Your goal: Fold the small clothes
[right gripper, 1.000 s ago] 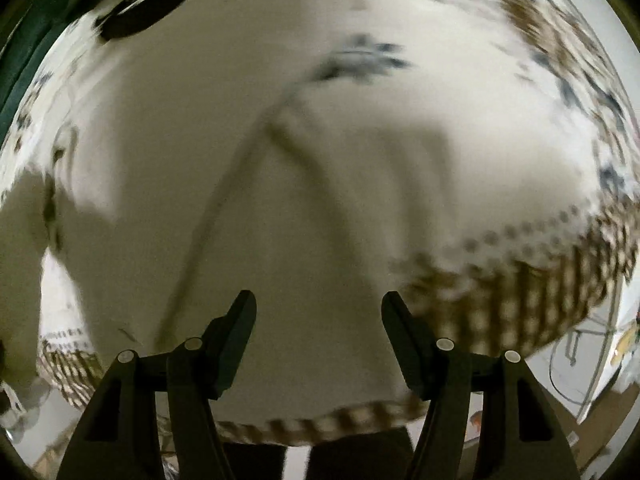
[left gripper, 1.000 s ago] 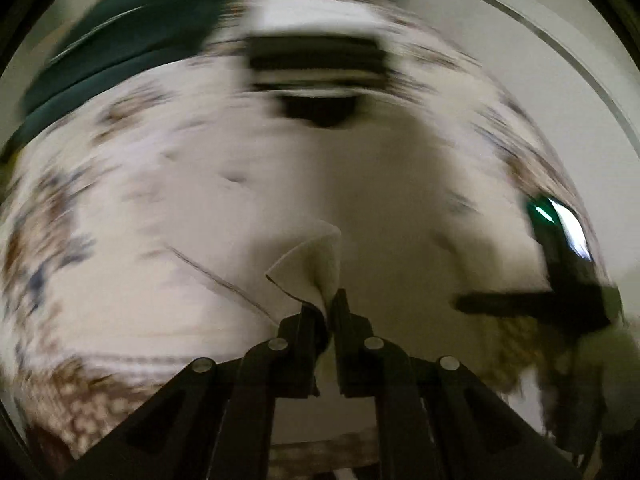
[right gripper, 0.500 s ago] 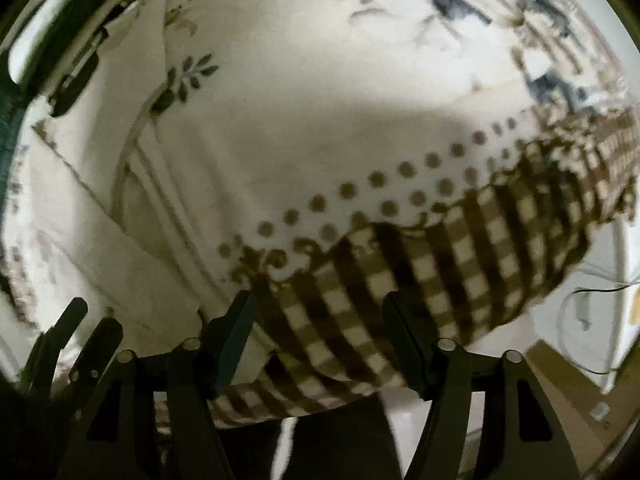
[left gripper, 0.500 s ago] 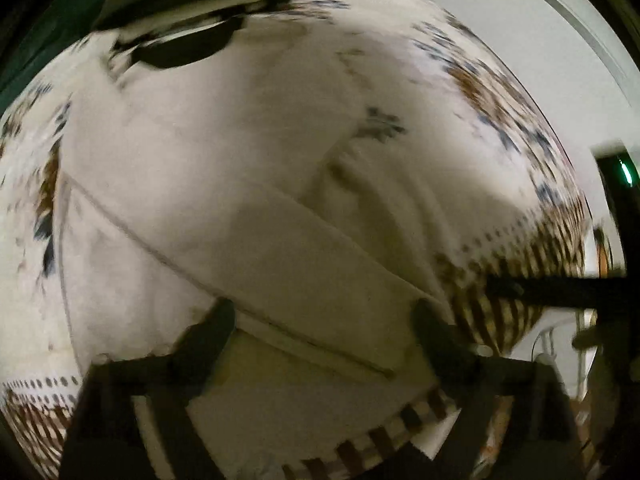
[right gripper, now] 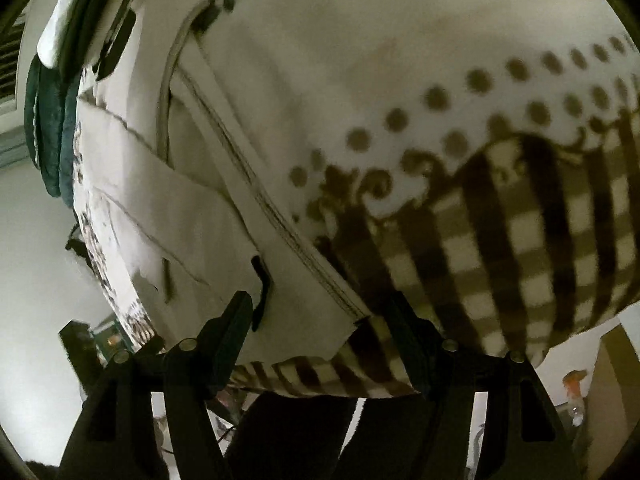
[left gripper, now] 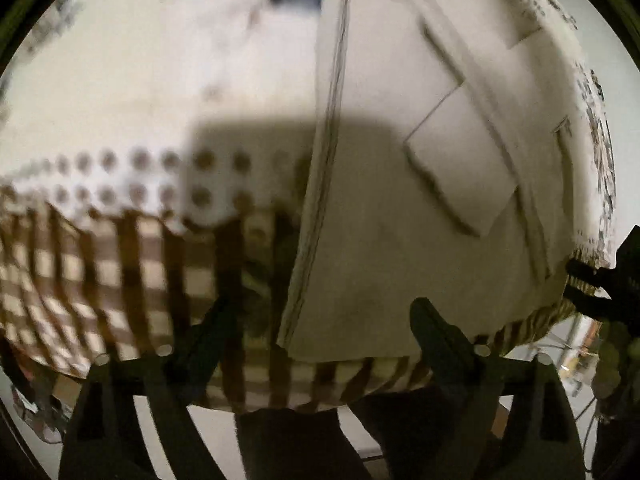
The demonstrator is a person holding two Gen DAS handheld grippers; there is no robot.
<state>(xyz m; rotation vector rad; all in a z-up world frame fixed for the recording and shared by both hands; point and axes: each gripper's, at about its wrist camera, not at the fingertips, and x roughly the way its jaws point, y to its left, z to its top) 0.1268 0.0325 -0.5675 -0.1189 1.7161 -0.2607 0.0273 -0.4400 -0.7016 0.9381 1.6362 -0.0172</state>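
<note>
A cream-white garment [left gripper: 400, 200] lies folded flat on the patterned tablecloth [left gripper: 120, 120], its stitched hem running along its left side. It also shows in the right wrist view [right gripper: 192, 200], reaching the table's near edge. My left gripper [left gripper: 320, 320] is open and empty, its fingers astride the garment's near corner. My right gripper [right gripper: 324, 312] is open and empty over the same near hem corner. A part of the other gripper [right gripper: 260, 292] shows between the right fingers.
The tablecloth has a dotted band and a brown checked border [right gripper: 520, 240] hanging over the near edge. Dark green cloth [right gripper: 52, 128] and a dark item [right gripper: 116, 40] sit at the far side of the table. Floor clutter [left gripper: 580, 352] lies below.
One second ago my left gripper was shut on a corner of the garment. It has let go and opened, and both grippers have swung toward the table's near edge.
</note>
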